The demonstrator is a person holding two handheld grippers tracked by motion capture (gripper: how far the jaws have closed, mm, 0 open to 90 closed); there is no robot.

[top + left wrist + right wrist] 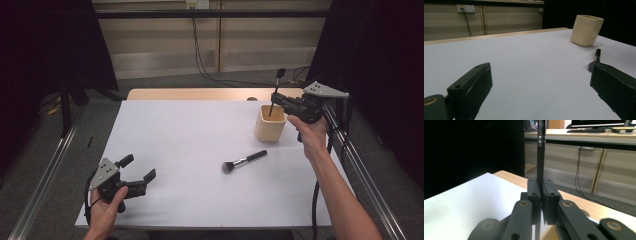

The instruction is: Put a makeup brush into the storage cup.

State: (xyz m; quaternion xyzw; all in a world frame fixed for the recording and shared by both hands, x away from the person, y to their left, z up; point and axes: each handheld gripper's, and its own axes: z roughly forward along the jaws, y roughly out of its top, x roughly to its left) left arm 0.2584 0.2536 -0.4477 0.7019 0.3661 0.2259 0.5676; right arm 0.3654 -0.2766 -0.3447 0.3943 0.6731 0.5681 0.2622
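Observation:
My right gripper (274,96) is at the back right, shut on a thin black brush (276,87) that stands upright, its lower end just over the mouth of a cream cup (270,125). In the right gripper view the jaws (541,192) pinch the brush's dark handle (540,157), which rises to a silver band. A larger makeup brush (245,161) with a black handle lies flat on the white table (190,135), in front of the cup. My left gripper (139,167) rests near the front left, open with nothing in it. From the left gripper view (541,85) the cup (586,30) and the lying brush (597,56) sit ahead to the right.
The white tabletop ends in a wooden strip (200,94) at the back. Metal rails (360,165) run along both sides of the table. Cables (200,55) hang from a wall socket behind.

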